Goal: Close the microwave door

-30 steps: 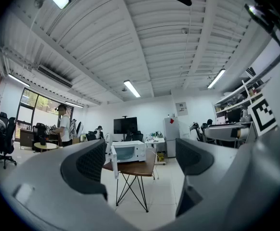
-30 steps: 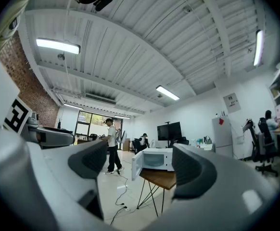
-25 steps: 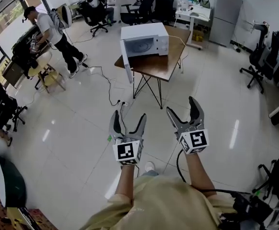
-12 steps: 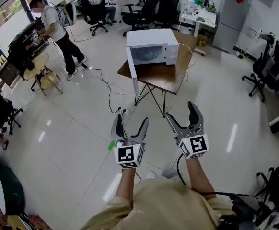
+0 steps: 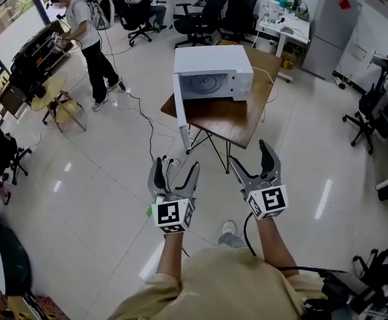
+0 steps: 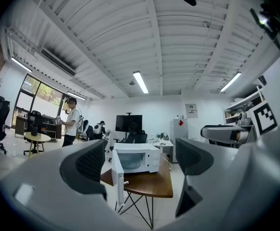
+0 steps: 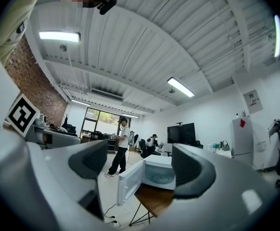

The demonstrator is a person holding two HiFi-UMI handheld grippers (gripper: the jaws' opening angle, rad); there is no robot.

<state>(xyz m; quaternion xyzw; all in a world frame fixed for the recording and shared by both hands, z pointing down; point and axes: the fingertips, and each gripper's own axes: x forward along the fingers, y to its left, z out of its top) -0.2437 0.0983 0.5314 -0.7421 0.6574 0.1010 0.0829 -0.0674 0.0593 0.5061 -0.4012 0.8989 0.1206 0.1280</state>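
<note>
Stiff, light hinged microwave door [image 5: 181,112], wide open; probably just needs a push near its free edge. Gaping and empty, well short of it: left tongs [image 5: 177,163], right tongs [image 5: 252,152].

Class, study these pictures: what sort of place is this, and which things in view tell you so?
Most likely an open-plan office or lab workroom: black swivel chairs, a large dark screen on a stand, and a microwave, door open, on a wooden table.
</note>
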